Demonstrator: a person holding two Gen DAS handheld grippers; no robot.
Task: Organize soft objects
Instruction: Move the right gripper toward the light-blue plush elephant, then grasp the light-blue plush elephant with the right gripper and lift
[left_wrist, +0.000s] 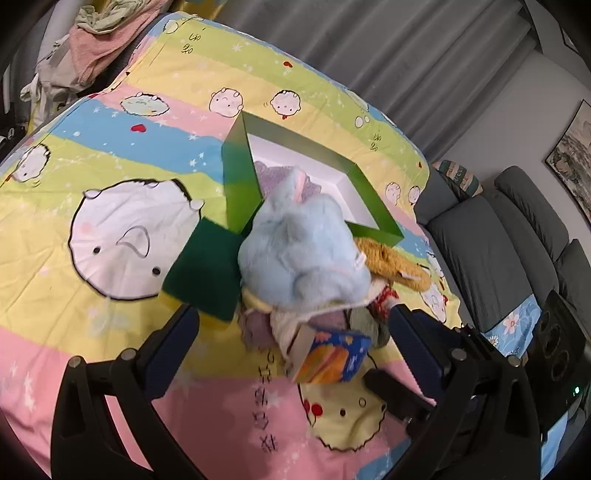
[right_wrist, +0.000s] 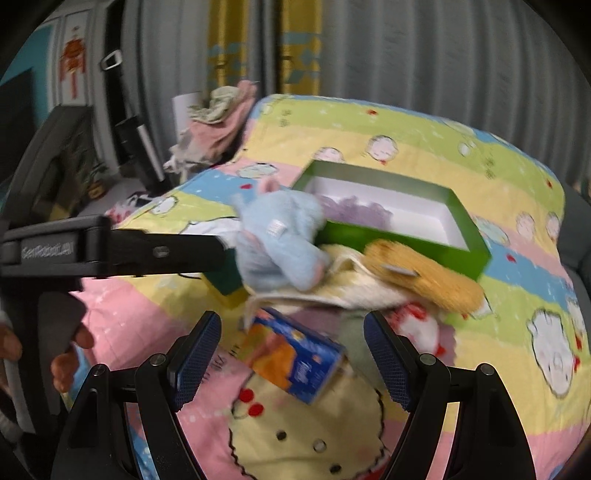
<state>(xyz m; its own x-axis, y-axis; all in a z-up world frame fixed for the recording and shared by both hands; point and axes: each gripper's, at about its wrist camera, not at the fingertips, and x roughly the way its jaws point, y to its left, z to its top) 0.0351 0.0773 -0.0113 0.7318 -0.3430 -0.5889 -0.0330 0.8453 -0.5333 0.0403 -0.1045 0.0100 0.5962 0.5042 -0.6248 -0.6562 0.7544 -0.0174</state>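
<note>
A heap of soft things lies on the cartoon bedspread: a light blue plush (left_wrist: 303, 251) (right_wrist: 277, 243) on top, a tan fuzzy plush (left_wrist: 395, 262) (right_wrist: 424, 273), a cream cloth (right_wrist: 347, 284), a green sponge (left_wrist: 203, 266) and a blue-orange tissue pack (left_wrist: 332, 358) (right_wrist: 295, 358). Behind stands an open green box (left_wrist: 240, 177) (right_wrist: 399, 236) with a purple fluffy item (right_wrist: 354, 210) inside. My left gripper (left_wrist: 291, 332) is open, its fingers either side of the heap's near end. My right gripper (right_wrist: 291, 354) is open around the tissue pack. The left gripper also shows at the left of the right wrist view (right_wrist: 218, 251), its tip at the blue plush.
The bedspread (left_wrist: 110, 155) covers the whole bed. A pile of pink and white clothes (left_wrist: 85, 51) (right_wrist: 214, 125) lies at the far end. A grey sofa (left_wrist: 509, 251) stands to the right, grey curtains behind.
</note>
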